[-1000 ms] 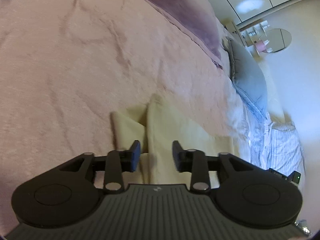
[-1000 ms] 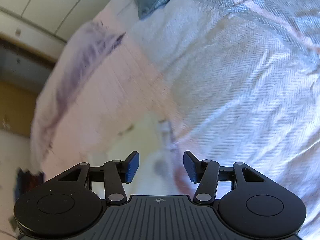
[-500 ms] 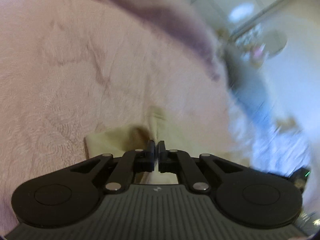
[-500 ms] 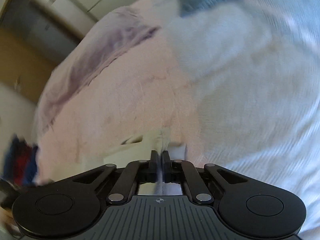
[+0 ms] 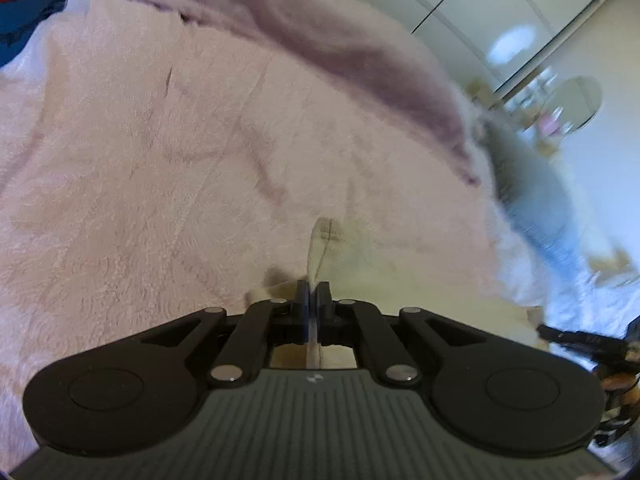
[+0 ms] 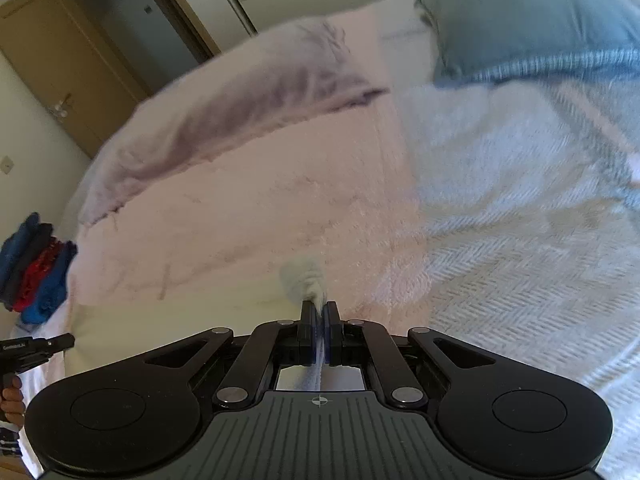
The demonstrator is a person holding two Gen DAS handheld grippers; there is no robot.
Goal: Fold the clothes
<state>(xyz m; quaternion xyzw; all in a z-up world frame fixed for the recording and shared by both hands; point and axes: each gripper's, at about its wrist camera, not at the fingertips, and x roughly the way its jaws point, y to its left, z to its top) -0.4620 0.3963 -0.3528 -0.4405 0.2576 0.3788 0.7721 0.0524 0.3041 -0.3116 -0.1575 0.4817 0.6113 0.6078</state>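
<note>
Gripping pale yellow garment (image 5: 400, 280) with both: left gripper (image 5: 313, 300) jaws closed on a fabric edge, right gripper (image 6: 319, 316) jaws closed on a bunched corner. Garment sits on the pink blanket (image 5: 160, 160) on the bed, mostly hidden behind gripper bodies; its shape is hard to make out. Right side of left view blurred. Folded clothes stack (image 6: 36, 268) at bed edge.

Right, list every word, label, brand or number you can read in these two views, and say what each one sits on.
No text here can be read with certainty.
White lettering on the left gripper, seen at the edge of the right wrist view: too small and blurred to read.
Small moulded emblem on the left gripper's body in its own view: a logo, no letters.
Crosshair mark on the right gripper body: a symbol, no text.
</note>
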